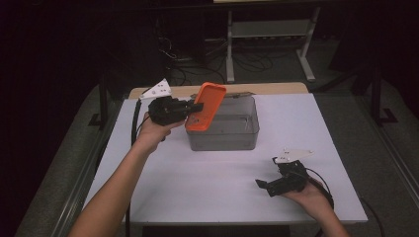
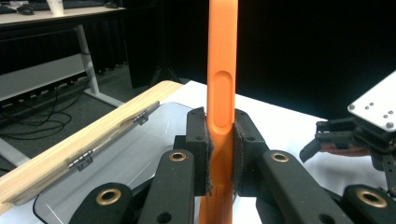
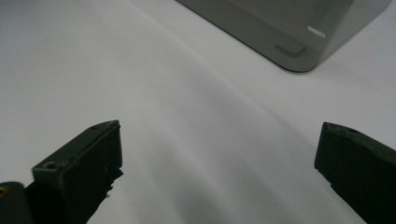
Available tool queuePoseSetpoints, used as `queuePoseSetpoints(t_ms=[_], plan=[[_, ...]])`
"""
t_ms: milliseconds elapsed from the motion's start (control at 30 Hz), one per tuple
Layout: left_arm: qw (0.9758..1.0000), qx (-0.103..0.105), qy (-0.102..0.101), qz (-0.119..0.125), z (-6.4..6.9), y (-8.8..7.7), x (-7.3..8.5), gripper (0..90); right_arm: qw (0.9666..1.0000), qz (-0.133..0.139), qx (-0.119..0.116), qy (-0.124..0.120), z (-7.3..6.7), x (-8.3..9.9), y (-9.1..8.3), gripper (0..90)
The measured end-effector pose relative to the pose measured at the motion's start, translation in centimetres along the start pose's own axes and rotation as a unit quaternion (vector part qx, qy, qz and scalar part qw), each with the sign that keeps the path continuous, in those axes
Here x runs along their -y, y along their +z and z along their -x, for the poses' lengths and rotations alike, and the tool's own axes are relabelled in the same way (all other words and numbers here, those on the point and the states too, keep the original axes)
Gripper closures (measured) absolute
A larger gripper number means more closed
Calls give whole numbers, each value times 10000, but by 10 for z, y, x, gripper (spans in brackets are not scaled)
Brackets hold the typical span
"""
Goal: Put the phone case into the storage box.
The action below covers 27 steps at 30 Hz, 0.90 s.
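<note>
Left tongs (image 1: 197, 107) pinching orange lid (image 1: 206, 107), lifted clear of grey box (image 1: 225, 132); setting-down remains. Right tongs (image 1: 262, 184) spread, idle on desk (image 1: 207, 187).

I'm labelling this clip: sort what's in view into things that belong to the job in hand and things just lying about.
In the job:
- orange lid, clamped edge-on by the left gripper
- clear grey box
- right gripper, jaws apart above the white table

Lying about:
- wooden board behind the box
- white desk frame
- floor cables

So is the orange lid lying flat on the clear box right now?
No, the left gripper holds the orange lid tilted above the clear box.
</note>
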<state>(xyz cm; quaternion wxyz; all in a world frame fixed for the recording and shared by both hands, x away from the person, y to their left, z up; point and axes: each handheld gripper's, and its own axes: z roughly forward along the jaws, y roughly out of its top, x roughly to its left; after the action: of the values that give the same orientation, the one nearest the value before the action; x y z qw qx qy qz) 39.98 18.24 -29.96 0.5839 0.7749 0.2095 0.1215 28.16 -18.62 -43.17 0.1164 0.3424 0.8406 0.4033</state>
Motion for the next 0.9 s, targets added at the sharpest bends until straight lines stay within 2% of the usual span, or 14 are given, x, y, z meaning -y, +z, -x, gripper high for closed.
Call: queuePoseSetpoints(t_ms=[467, 900], plan=[[9998, -147, -118, -28, -15, 17, -1, 796, 10000, 26, -2, 7, 1, 0, -1, 4], [9991, -280, -286, -135, -28, 28, 7, 796, 10000, 21, -1, -1, 1, 0, 0, 4]])
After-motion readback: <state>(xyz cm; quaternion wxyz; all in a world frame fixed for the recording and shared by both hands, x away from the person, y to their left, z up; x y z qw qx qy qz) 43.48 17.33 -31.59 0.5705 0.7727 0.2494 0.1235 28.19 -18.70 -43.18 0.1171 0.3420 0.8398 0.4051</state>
